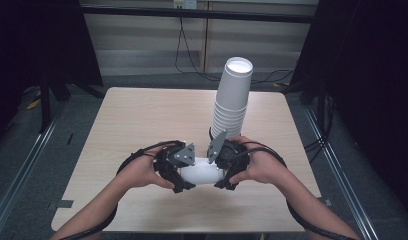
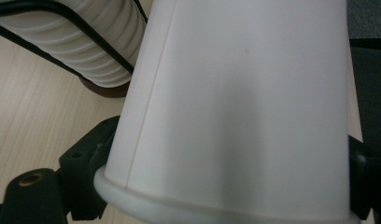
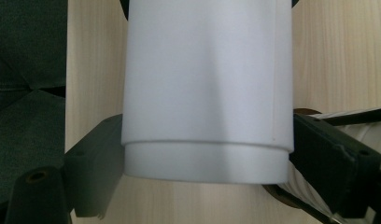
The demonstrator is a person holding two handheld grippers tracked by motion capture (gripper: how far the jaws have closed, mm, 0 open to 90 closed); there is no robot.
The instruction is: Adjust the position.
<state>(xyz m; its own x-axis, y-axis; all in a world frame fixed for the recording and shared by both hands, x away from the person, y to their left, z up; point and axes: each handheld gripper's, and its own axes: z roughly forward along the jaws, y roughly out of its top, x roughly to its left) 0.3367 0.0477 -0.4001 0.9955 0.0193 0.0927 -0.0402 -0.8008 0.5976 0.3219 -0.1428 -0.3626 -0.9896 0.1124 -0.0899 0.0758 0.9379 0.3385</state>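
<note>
A white paper cup (image 1: pixel 202 171) lies on its side just above the table, held between both grippers. My left gripper (image 1: pixel 179 172) is shut on its rolled-rim end, and the cup (image 2: pixel 235 107) sits between the black jaws in the left gripper view. My right gripper (image 1: pixel 224 167) is shut on the base end, where the cup (image 3: pixel 207 93) shows a stepped bottom ring between the jaws. A tall, leaning stack of white cups (image 1: pixel 232 100) stands right behind the right gripper.
The light wooden table (image 1: pixel 142 115) has bare room at the left and far side. The cup stack (image 2: pixel 86 42) rests on a dark round base, crossed by a black cable. Dark floor and metal rails flank the table.
</note>
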